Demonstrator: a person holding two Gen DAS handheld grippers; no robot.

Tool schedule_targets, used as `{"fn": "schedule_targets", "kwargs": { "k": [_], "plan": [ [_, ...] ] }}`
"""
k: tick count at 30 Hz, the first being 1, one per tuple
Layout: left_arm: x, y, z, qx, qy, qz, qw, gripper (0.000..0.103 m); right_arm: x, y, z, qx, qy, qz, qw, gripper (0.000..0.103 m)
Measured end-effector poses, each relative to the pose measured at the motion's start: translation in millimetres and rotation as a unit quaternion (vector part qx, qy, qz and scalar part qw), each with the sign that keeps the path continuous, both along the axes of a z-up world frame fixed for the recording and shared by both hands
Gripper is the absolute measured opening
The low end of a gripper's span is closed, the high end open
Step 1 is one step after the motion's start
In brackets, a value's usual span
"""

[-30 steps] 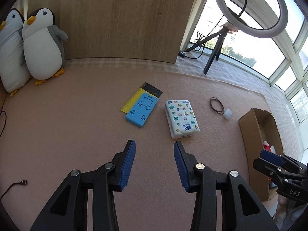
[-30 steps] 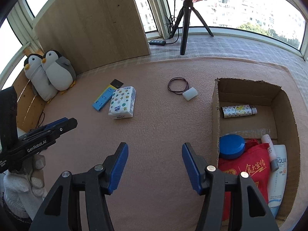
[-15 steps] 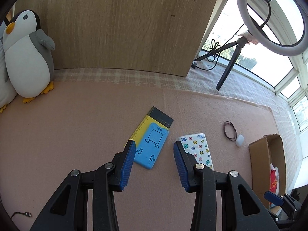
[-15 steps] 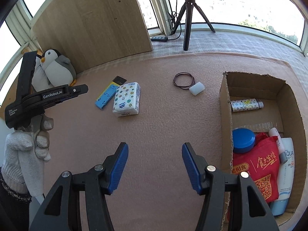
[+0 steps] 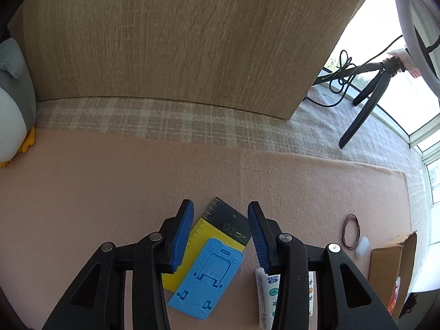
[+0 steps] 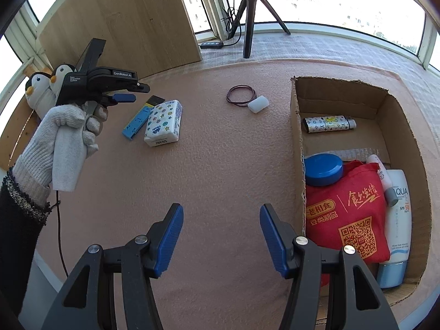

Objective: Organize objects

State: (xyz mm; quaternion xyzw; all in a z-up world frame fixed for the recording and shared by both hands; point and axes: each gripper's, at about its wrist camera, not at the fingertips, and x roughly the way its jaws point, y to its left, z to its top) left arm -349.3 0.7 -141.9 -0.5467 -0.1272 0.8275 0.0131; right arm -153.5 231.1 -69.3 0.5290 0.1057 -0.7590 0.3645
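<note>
Step in hand, by my reading: approach for a pick, L side. Left gripper [image 5: 220, 231] hangs over the blue phone stand [image 5: 207, 277], which lies flat on top of a yellow-and-black ruler card [image 5: 220, 224] on the pink mat [image 5: 110, 192]; jaws part open, nothing between the pads, one finger either side of the card's far end, no contact visible. Tissue pack [image 6: 163, 122] sits just beside the stand, to its right in the L wrist view, partly hidden there behind the right finger. Right gripper [image 6: 221, 236] idle over bare mat, jaws also part open and empty, well apart from any item. Cardboard box [image 6: 298, 148] stands to its right, already holding a patterned lighter [image 6: 328, 123], blue-lidded jar [image 6: 323, 169], red bag [image 6: 348, 211], sunscreen tube [image 6: 397, 220] and a small tube. Outside it: stand, card, tissue pack, hair tie [image 6: 240, 95], white eraser-like block [image 6: 258, 104], so task looks roughly half done. Next move calls for: lower L gripper square over the stand, pads on its long edges, close w/o catching the card beneath or nudging the tissue pack. Stand is thin and flat: risk of pads skidding off or lifting both layers. Glove [image 6: 66, 134] on the L hand grips the handle.
</note>
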Motion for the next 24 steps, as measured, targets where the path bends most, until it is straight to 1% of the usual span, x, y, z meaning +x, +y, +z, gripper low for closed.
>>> {"fn": "schedule_targets", "kwargs": {
  "k": [2,6,10,12,13,16,20,24],
  "plan": [
    [-7.5,5.2,-1.6,-0.013,0.002,-0.001,0.9999,0.044,-2.9,5.8,-3.7,0.005,-0.003,-0.007,1.0,0.054],
    [-20.9,15.0,-10.4,-0.037,-0.007,-0.009,0.9993,0.044,-8.3,16.3,-8.8,0.009,-0.006,-0.019,1.0,0.054],
    [-26.8,23.8,-21.6,-0.059,-0.023,-0.029,0.9976,0.035,-8.8,19.1,-7.2,0.005,-0.009,-0.021,1.0,0.054],
    [-24.6,31.8,-22.2,-0.083,-0.015,-0.048,0.9953,0.034,-8.2,18.4,-7.5,0.006,-0.007,-0.021,1.0,0.054],
    [-23.8,34.7,-22.7,-0.089,-0.015,-0.054,0.9944,0.034,-8.1,18.0,-7.7,0.006,-0.007,-0.021,1.0,0.054],
    [-20.1,35.8,-23.1,-0.089,-0.015,-0.066,0.9937,0.034,-9.2,16.0,-8.0,0.005,-0.007,-0.022,1.0,0.054],
    [-2.5,35.3,-23.7,-0.094,-0.007,-0.085,0.9919,0.034,-9.8,10.7,-6.7,0.001,-0.007,-0.023,1.0,0.054],
    [22.9,28.8,-23.7,-0.079,-0.007,-0.084,0.9933,0.034,-5.8,4.9,-3.3,-0.004,-0.003,-0.013,1.0,0.054]
  ]
}}
